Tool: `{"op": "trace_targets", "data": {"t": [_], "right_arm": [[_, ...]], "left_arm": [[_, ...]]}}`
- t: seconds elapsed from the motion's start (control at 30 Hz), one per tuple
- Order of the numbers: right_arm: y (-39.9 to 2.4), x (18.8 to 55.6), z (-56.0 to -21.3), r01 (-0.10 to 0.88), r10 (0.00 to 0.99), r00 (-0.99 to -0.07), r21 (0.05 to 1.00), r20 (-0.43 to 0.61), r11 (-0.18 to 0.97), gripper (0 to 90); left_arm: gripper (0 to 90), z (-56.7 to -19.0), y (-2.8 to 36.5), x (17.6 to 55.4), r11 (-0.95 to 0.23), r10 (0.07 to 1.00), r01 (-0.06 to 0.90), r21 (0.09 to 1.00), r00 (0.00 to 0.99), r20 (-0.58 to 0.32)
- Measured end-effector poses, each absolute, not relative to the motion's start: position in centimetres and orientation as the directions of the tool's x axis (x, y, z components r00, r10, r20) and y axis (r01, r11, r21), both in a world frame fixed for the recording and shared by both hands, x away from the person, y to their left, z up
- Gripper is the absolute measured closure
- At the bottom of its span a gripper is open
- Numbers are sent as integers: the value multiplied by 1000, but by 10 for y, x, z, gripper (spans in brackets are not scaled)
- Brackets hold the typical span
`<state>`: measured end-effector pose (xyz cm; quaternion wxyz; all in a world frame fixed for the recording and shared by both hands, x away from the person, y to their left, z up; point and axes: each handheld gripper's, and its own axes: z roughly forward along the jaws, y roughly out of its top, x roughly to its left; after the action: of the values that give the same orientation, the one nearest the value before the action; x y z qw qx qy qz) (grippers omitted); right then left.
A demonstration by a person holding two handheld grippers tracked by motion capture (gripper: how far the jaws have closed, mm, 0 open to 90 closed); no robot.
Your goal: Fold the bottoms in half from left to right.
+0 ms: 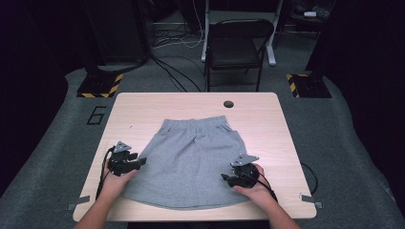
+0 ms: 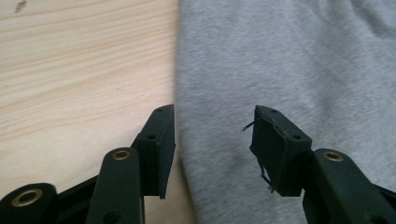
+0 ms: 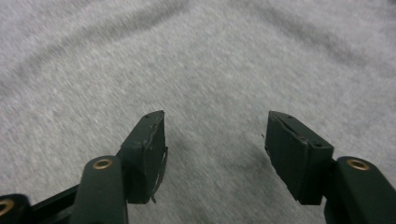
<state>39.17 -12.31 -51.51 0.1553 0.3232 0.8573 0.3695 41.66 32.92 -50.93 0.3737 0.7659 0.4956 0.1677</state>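
Observation:
Grey shorts [image 1: 191, 157] lie flat on the wooden table [image 1: 267, 114], waistband at the far side. My left gripper [image 1: 138, 163] sits at the shorts' left edge, low near the hem. In the left gripper view its jaws [image 2: 214, 114] stand apart over that edge: one fingertip is above the bare wood [image 2: 79, 70], the other above the grey cloth [image 2: 289, 70]. My right gripper [image 1: 227, 178] rests on the right part of the shorts. In the right gripper view its jaws [image 3: 215, 116] are open just above the fabric [image 3: 196, 60], with no fold pinched between the pads.
A round hole [image 1: 228, 103] is in the table's far edge. Behind the table stand a dark folding chair [image 1: 237, 45], loose floor cables, and two stand bases with yellow-black stripes [image 1: 100, 85] [image 1: 308, 83]. Bare wood borders the shorts on both sides.

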Motion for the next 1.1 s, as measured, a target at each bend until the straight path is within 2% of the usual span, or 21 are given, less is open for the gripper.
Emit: {"op": "trace_targets", "data": {"t": [0.13, 0.37, 0.5, 0.77, 0.87, 0.97, 1.1], "right_arm": [[-122, 390, -510, 436, 681, -732, 748, -28, 500, 424], [-102, 380, -500, 405, 637, -770, 751, -28, 522, 496], [-88, 375, -500, 368, 591, -804, 732, -59, 573, 499], [-81, 369, -496, 324, 564, -820, 735, -96, 596, 484], [-87, 369, -496, 340, 582, -809, 740, -85, 581, 481], [-99, 372, -492, 342, 598, -797, 758, -77, 555, 481], [-112, 375, -485, 359, 634, -772, 786, -54, 504, 482]], "left_arm": [[505, -510, 334, 420, -168, 888, 655, 737, 425, -175], [522, -509, 337, 422, -185, 899, 656, 732, 413, -143], [538, -513, 334, 426, -194, 895, 675, 712, 418, -153], [576, -513, 322, 422, -239, 896, 695, 678, 427, -122], [618, -514, 321, 422, -264, 899, 686, 678, 430, -85], [743, -514, 321, 422, -240, 902, 696, 677, 418, -111], [810, -510, 315, 420, -228, 896, 697, 680, 423, -133]]}}
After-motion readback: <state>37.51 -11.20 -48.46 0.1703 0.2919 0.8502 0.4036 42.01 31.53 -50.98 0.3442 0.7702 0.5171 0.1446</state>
